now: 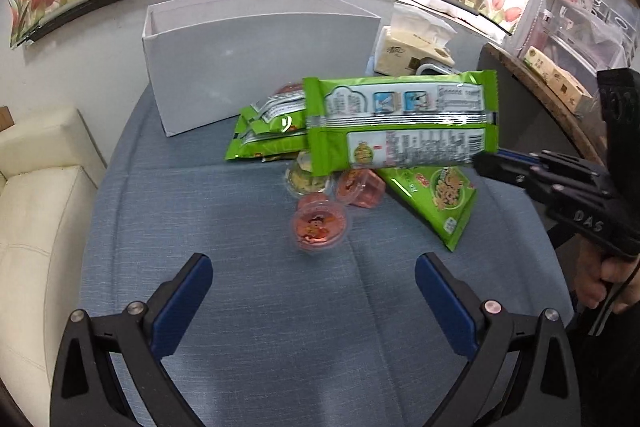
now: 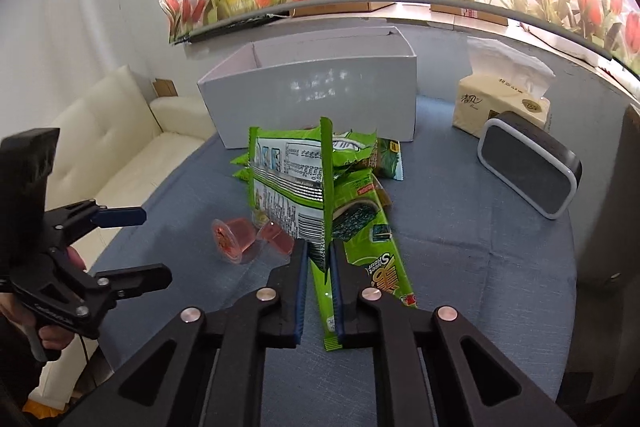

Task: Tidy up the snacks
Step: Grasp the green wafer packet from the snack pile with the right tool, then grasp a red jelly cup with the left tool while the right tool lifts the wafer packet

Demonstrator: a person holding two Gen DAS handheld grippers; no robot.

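**Right tongs lift a green packet while the left pair waits open**

The right gripper point(image 2: 319, 287) is clamped on the end seam of a green snack packet point(image 1: 400, 123), its blue pads pressed flat against the crimped edge. Holding it by the seam makes sense: the crimp is thin and stiff, so narrow jaws can bite it without crushing what is inside. The packet hangs clear above the rest of the pile, printed back turned toward the left camera.

The left gripper point(image 1: 314, 291) has its jaws spread wide with nothing between them, aimed down at the blue cloth-covered table point(image 1: 200, 227) and toward a pink jelly cup point(image 1: 319, 225) that sits nearest the front edge of the heap. It looks set to take that cup next, though no contact has been made.

The remaining snacks lie bunched around the middle of the table: more green packets point(image 1: 266, 139), another jelly cup point(image 1: 358, 187) and a yellowish cup point(image 1: 310, 181) partly hidden under the raised packet. Behind them, toward the far edge, stands the open white box point(image 2: 316, 95), apparently the place the snacks are meant to go; no snack shows inside it. A tissue pack point(image 2: 500, 99) and a small dark speaker point(image 2: 528, 167) stand off at the far right corner, away from the work.
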